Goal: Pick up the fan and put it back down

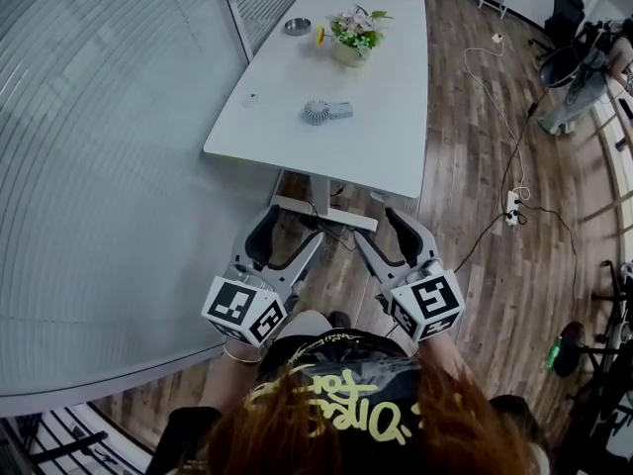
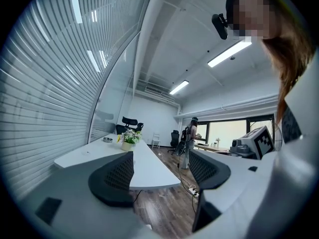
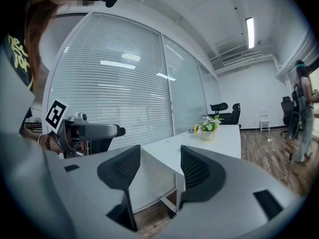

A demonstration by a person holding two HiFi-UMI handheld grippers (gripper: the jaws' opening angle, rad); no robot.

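Observation:
A small grey hand-held fan [image 1: 325,113] lies flat on the white table [image 1: 386,137], near its front half. Both grippers hang well short of the table's near edge, over the wooden floor. My left gripper [image 1: 285,234] points level at the table with its jaws apart and nothing between them [image 2: 159,174]. To its right, my right gripper [image 1: 383,230] is also open and holds nothing [image 3: 157,169]. The fan does not show in either gripper view.
A flower pot [image 1: 350,40], a round grey dish [image 1: 297,26] and a small white object [image 1: 251,97] share the table. A glass wall with blinds [image 1: 109,166] runs along the left. A power strip [image 1: 512,206] and cables lie on the floor at right. Office chairs and a person [image 2: 187,146] stand beyond.

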